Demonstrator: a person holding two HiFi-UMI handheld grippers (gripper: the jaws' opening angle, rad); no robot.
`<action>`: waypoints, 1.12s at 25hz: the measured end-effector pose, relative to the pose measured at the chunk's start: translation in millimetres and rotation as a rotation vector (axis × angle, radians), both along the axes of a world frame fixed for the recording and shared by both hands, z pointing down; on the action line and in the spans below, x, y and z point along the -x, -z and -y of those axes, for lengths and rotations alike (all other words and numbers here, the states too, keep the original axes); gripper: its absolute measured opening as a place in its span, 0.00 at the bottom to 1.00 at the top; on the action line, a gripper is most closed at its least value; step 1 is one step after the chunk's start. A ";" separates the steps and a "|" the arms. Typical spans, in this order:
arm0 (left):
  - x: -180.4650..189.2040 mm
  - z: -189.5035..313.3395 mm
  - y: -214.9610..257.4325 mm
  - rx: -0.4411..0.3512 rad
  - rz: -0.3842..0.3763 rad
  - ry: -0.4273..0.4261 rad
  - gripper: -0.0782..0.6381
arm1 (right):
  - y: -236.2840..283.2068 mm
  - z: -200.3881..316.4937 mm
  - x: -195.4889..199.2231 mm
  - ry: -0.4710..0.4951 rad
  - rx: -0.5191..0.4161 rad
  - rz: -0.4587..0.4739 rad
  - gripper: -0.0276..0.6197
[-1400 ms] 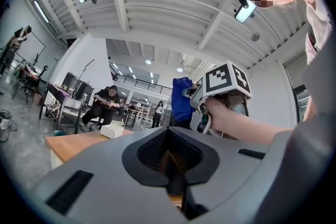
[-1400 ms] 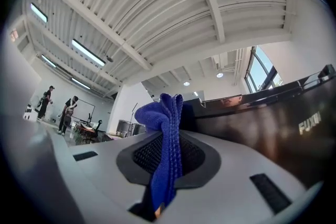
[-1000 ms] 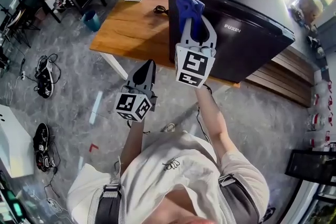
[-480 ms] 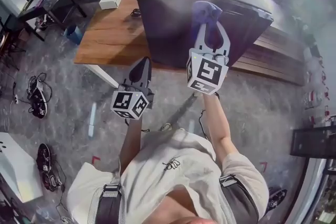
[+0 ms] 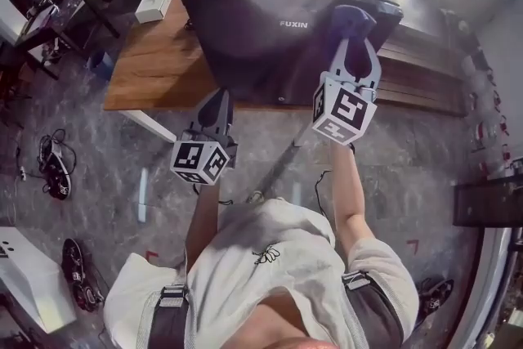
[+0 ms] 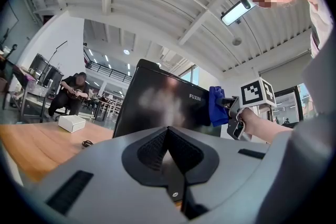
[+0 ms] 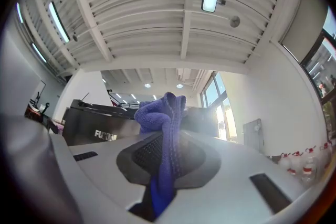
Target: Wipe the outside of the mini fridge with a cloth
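The glossy black mini fridge (image 5: 278, 4), stood on the wooden table (image 5: 147, 69), is found just ahead of the right gripper (image 5: 353, 22), whose fingers are clamped on the bunched blue cloth (image 7: 164, 113) apparently against its front edge, the left gripper (image 5: 221, 100) being held farther back, fingers together, empty.

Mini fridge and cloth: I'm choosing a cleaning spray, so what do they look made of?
The mini fridge is black, smooth and glossy, probably painted metal or plastic; its face mirrors blurred bright patches. The cloth is blue, soft and matte, likely microfibre or terry; a fuzzy looped pile shows where the right gripper pinches it.
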State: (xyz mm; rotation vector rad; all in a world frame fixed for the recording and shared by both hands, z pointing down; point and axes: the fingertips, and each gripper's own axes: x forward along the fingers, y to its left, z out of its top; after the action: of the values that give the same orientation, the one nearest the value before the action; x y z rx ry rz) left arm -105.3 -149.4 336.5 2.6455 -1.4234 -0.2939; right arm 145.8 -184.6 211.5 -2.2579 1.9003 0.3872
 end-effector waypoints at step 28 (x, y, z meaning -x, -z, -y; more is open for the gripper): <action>-11.9 6.6 3.5 -0.009 0.015 0.011 0.12 | -6.8 -13.7 -123.5 -0.223 0.021 0.065 0.14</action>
State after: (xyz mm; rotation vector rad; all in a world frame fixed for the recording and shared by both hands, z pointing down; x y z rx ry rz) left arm -93.4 -156.0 333.1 2.6536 -1.4445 -0.2822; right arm 269.3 -170.9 218.3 -2.4731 1.6340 0.3189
